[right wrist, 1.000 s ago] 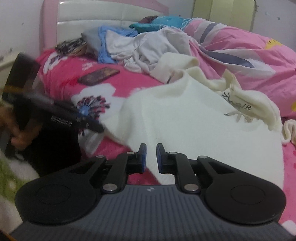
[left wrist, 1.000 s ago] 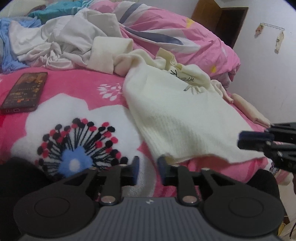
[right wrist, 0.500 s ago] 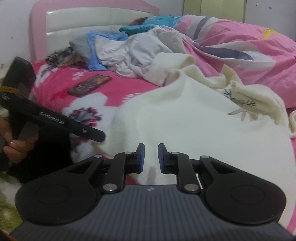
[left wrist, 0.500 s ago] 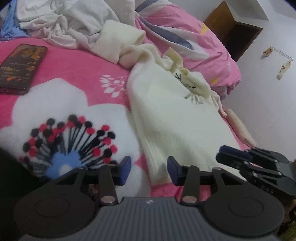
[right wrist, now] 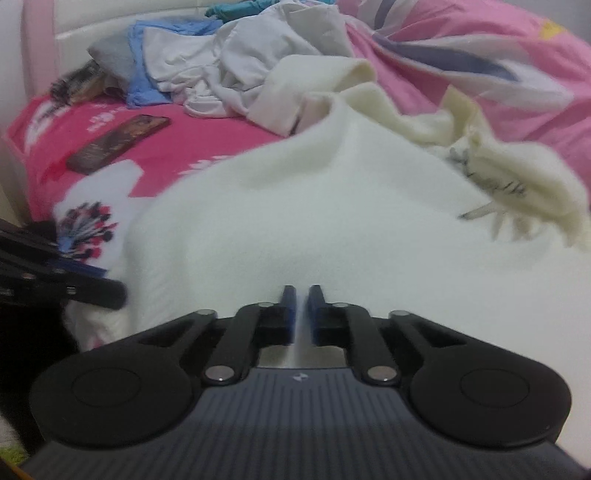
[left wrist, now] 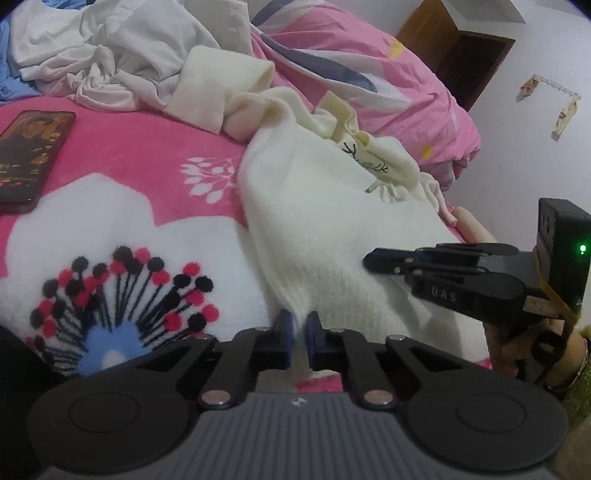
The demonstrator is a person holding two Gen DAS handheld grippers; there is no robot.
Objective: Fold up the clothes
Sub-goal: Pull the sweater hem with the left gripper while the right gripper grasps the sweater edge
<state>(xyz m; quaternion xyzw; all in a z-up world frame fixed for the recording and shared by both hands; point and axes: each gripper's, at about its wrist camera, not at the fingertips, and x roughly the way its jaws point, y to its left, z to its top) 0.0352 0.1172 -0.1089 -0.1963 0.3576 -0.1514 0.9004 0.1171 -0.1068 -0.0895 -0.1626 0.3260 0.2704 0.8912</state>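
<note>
A cream knitted sweater (left wrist: 332,229) lies spread on the pink flowered blanket (left wrist: 129,229), hem toward me, its embroidered collar bunched at the far end. My left gripper (left wrist: 299,328) is at the hem's left corner; its jaws are closing and the pads pinch the knit. In the right wrist view the sweater (right wrist: 332,221) fills the middle. My right gripper (right wrist: 302,306) is closing on the hem further right, with a strip of white cloth between its pads. The left view shows the right gripper (left wrist: 369,260) from the side, low over the hem. The left gripper (right wrist: 110,291) appears at the right view's left edge.
A phone (left wrist: 29,155) lies on the blanket at the left. A heap of white and blue clothes (left wrist: 110,55) and a pink quilt (left wrist: 369,74) sit behind the sweater. A person's hand (left wrist: 517,343) holds the right gripper. The headboard (right wrist: 92,18) is at the far end.
Both grippers came in to the sweater's hem and closed on it. The right gripper moved forward and down over the cloth; the left one opened briefly, then shut at the corner.
</note>
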